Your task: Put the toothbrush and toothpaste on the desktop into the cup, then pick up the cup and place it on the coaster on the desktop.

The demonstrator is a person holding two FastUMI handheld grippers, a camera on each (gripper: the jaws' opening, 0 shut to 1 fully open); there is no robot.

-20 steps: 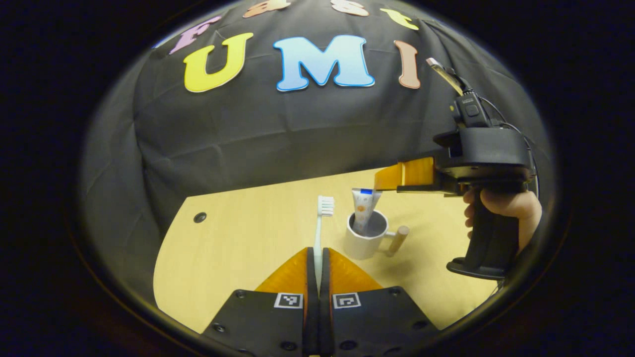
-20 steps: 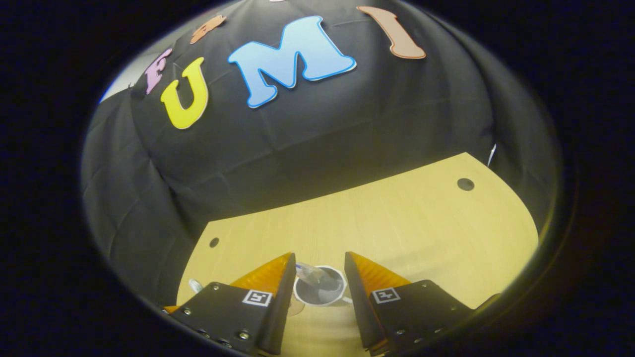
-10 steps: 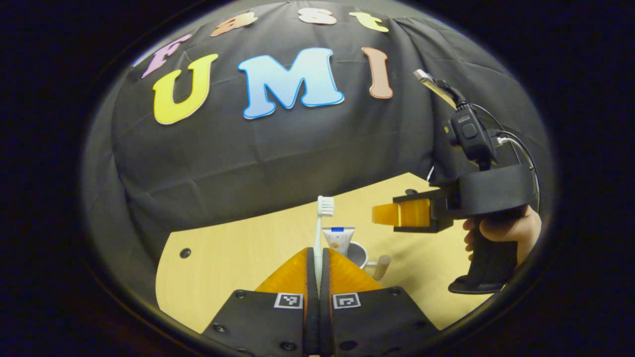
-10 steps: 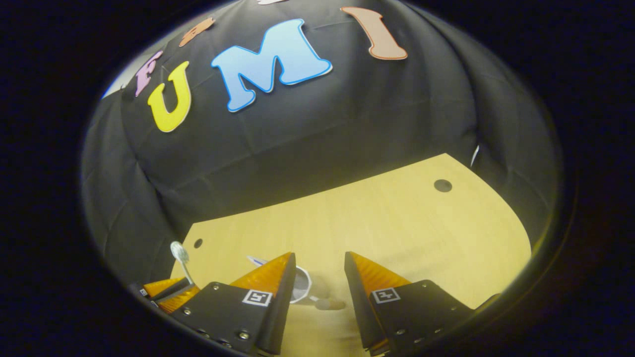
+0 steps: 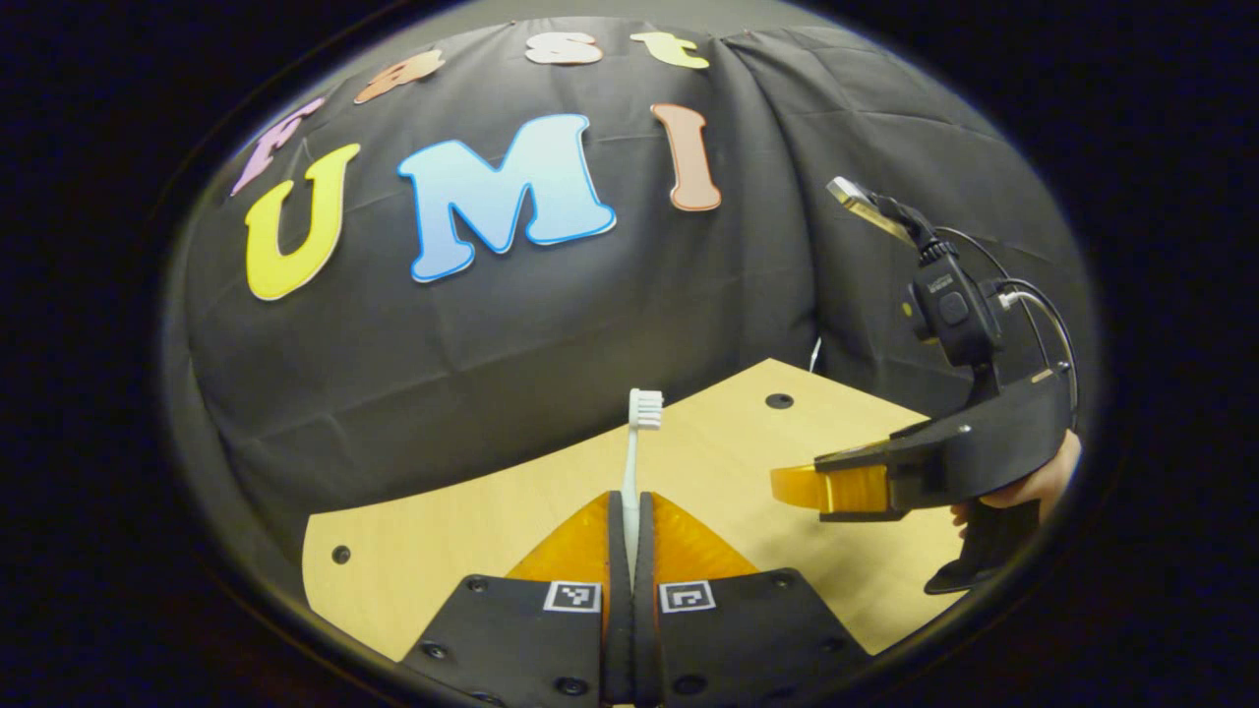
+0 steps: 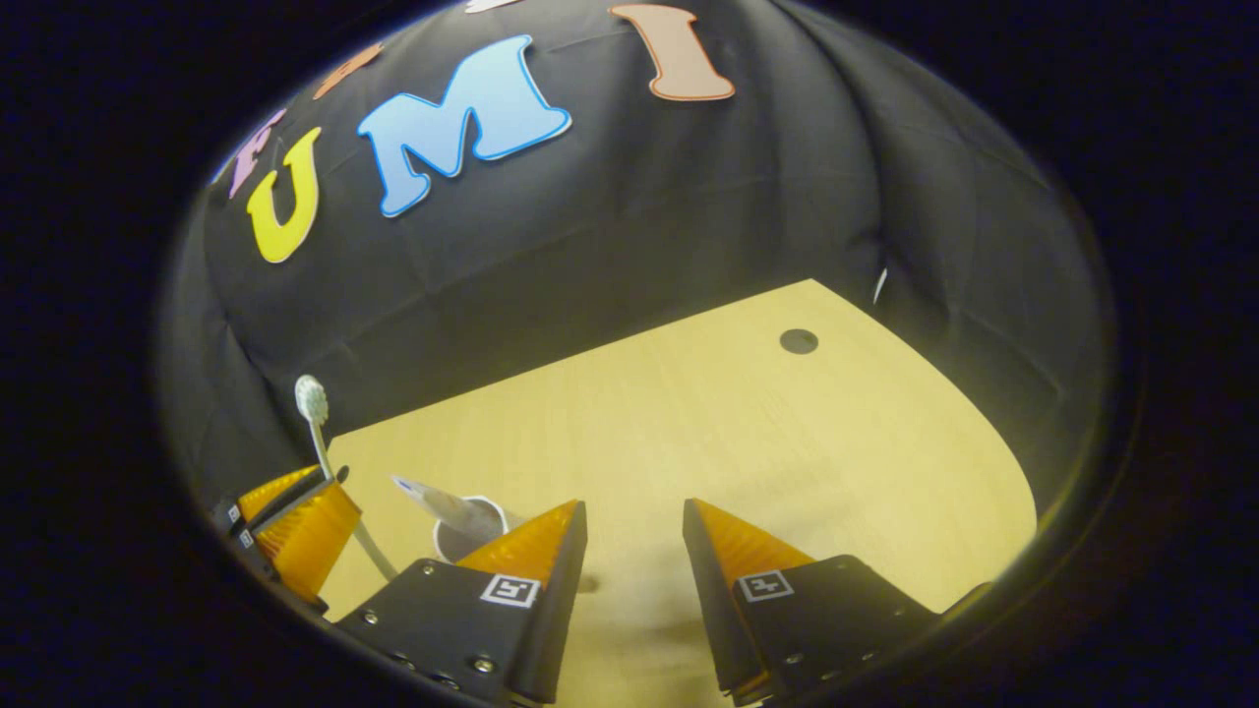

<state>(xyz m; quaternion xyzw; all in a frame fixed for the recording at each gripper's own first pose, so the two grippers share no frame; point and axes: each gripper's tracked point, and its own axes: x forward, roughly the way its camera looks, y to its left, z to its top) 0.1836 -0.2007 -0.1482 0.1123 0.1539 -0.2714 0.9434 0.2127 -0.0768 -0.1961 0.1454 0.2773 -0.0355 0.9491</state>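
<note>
A white toothbrush (image 5: 634,447) stands upright between my left gripper's fingers, bristles up; my left gripper (image 5: 629,501) is shut on its handle. The right gripper view shows that toothbrush (image 6: 317,423) and the left gripper (image 6: 295,516) at the left. A white cup (image 6: 462,521) sits on the desktop beside it, with the toothpaste tube (image 6: 433,497) leaning out of it to the left. My right gripper (image 6: 634,521) is open and empty, to the right of the cup. In the left gripper view the right gripper (image 5: 836,487) hangs at the right, held by a hand (image 5: 1057,477).
The light wooden desktop (image 6: 708,423) has a curved far edge against the black cloth wall. Small dark cable holes sit near its corners (image 6: 799,341) (image 5: 340,554) (image 5: 779,401). Broad bare desk lies ahead of my right gripper.
My left gripper rose and tilted up with the toothbrush; the cup dropped out of its view. My right gripper drew away to the right of the cup, leaving the toothpaste in it.
</note>
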